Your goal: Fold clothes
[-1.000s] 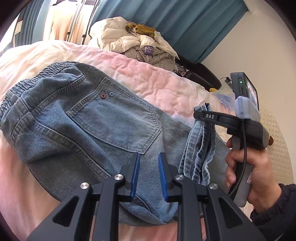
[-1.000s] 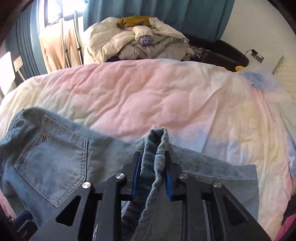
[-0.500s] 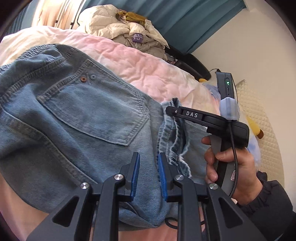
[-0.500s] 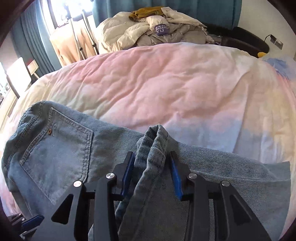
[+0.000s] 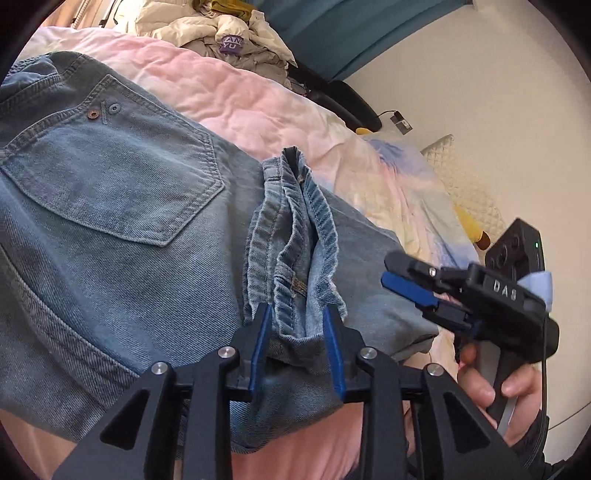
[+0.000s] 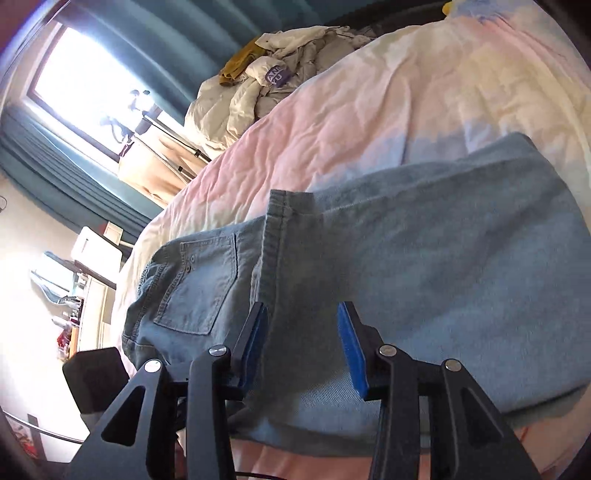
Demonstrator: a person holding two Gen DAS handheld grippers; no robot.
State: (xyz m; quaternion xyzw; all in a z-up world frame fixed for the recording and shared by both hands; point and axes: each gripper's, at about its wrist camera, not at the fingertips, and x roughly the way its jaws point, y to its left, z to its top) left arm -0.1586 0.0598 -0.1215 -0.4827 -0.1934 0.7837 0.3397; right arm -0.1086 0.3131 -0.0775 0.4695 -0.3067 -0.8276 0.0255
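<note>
Pink quilted bed (image 5: pixel 258 107) carries the faded blue denim jeans (image 5: pixel 122 229); right tool (image 5: pixel 410 286) has released the folded hem (image 5: pixel 295 236), jaws opening empty; left tool (image 5: pixel 297 345) opens around it, hem not gripped.

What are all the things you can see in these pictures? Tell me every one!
jeans: one pair, light blue denim, folded over on the bed, leg ends bunched on top.
back pocket: one, blue, on the jeans.
quilt: one, pink, cream and pale blue, covering the bed under the jeans.
pile of clothes: one heap, cream with some mustard yellow, beyond the far end of the bed.
curtains: teal, behind the pile.
window: one, bright, between the curtains.
wall: cream.
left hand-held gripper: one, black with blue pads, jaws opening around the bunched leg ends.
right hand-held gripper: one, black with blue pads, jaws opening, nothing gripped, above the jeans.
hand: one, holding the right hand-held gripper's handle.
</note>
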